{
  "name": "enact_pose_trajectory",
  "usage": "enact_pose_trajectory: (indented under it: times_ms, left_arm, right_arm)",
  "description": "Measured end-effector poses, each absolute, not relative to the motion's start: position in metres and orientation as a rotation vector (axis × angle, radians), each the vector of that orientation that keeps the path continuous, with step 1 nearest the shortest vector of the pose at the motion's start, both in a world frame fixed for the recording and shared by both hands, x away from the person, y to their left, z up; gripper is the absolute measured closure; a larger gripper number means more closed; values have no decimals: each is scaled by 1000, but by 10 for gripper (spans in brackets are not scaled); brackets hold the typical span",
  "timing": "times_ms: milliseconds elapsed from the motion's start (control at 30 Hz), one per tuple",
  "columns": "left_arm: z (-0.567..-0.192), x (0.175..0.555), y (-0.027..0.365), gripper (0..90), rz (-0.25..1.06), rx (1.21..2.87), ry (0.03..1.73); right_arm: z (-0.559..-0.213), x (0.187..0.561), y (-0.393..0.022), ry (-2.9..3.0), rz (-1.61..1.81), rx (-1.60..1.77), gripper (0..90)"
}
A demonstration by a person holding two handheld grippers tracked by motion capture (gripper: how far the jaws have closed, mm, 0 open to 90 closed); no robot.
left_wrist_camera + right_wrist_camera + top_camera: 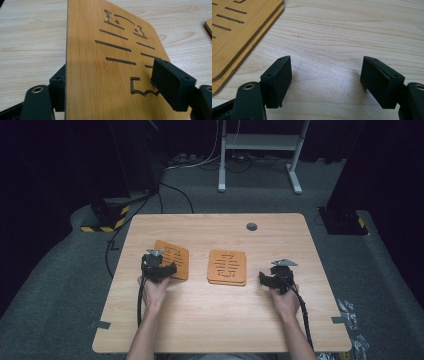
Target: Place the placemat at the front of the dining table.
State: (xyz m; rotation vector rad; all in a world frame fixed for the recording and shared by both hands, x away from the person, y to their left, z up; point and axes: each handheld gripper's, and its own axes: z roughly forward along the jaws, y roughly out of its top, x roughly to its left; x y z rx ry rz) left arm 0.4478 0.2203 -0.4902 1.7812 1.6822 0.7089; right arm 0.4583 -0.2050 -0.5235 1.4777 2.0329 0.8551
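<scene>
One slotted bamboo board (pixel 105 62) sits between the left gripper (pixel 159 266)'s parted jaws, unpressed.

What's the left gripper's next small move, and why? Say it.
Probably draw the left gripper back off the board: its jaws stand open around the board's edge, not pressing it, and the board seems to rest on the table.
</scene>
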Motion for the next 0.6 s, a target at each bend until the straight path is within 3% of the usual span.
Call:
enact_pose_trajectory:
  times_ms: [133, 267, 600]
  left_arm:
    - [-495, 451, 222, 151, 709, 1804, 1718]
    - [-495, 451, 221, 125, 711, 1810, 1722]
    - [-497, 438, 221, 169, 630, 1772, 1650]
  right_arm:
    - [-524, 458, -205, 2028, 859, 1478, 252]
    - [-524, 458, -205, 2026, 861, 1482, 251]
    - [-524, 458, -205, 2027, 861, 1481, 252]
